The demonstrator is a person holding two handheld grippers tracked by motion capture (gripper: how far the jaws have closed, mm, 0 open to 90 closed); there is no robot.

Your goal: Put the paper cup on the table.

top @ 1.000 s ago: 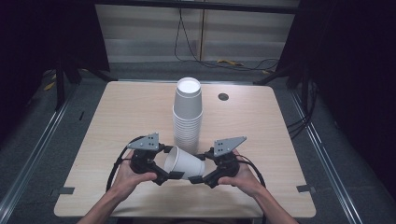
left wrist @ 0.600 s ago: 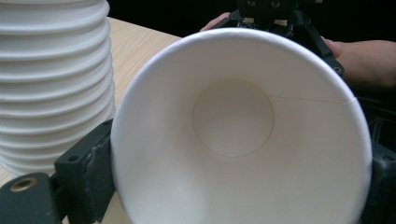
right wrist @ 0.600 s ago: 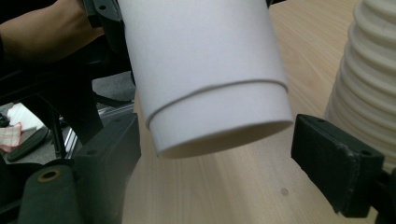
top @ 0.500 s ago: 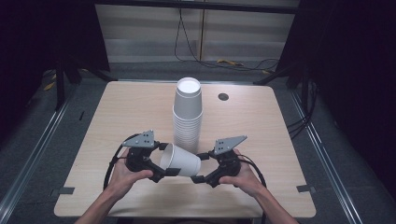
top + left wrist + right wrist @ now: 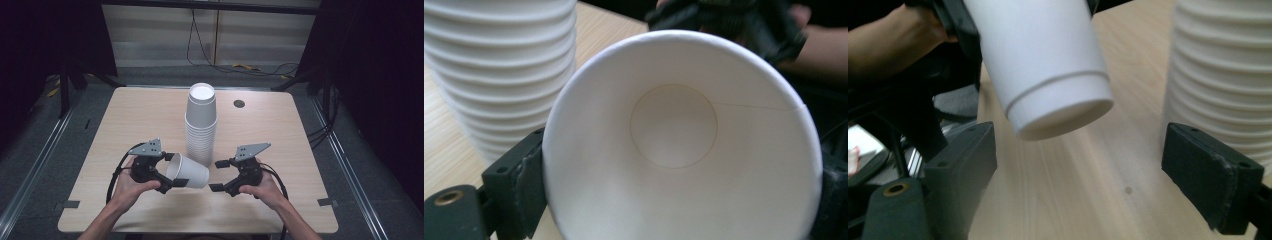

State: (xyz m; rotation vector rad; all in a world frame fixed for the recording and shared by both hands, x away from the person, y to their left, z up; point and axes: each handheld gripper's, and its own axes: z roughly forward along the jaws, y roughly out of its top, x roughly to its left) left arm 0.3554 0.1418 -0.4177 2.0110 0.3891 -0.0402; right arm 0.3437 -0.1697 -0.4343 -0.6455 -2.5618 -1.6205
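- The left gripper (image 5: 169, 174) holds a single white paper cup (image 5: 187, 171) near the front of the light wooden counter (image 5: 125, 120); its fingers (image 5: 519, 180) are closed against the cup's rim on both sides.
- The cup lies on its side in that grip, lifted off the counter, its open mouth toward the left gripper and its base pointing toward the right gripper (image 5: 219, 175).
- In the left gripper view the cup's inside (image 5: 674, 125) faces the camera, with the round bottom and a side seam visible.
- The right gripper's fingers (image 5: 1213, 175) stand wide apart and grasp nothing; the cup's base (image 5: 1068, 117) hangs just ahead of them, not touching either one.
- A tall stack of white paper cups (image 5: 201, 122) stands upside down on the middle of the counter, just behind the held cup and between the two grippers.
- A small dark round grommet (image 5: 239, 103) sits in the counter surface to the right of the stack's top.
- The person's hands (image 5: 131, 187) come in from the near edge, one on each gripper.
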